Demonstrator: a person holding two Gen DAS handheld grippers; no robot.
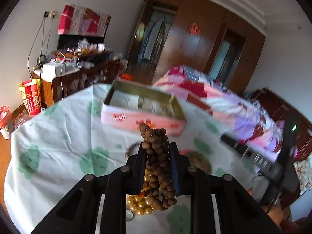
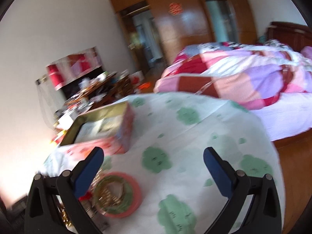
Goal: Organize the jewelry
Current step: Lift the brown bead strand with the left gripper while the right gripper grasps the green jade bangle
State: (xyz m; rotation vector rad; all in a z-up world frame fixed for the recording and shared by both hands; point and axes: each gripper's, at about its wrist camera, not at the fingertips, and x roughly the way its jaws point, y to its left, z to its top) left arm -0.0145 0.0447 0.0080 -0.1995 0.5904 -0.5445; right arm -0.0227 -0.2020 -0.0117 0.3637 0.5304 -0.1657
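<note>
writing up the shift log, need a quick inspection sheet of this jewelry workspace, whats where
surface: white cloth with green prints covers the table.
job's things: brown bead string bunched between the left gripper's fingers; yellow beads on the cloth below; open pink tin beyond; pink round tray with gold pieces.
clutter: nothing seen on the cloth besides the job's things.
grippers: left gripper shut on the bead string; right gripper open, empty.
cables: wires hang from a wall socket to the sideboard.
surroundings: bed with patchwork quilt, wooden wardrobe.
</note>
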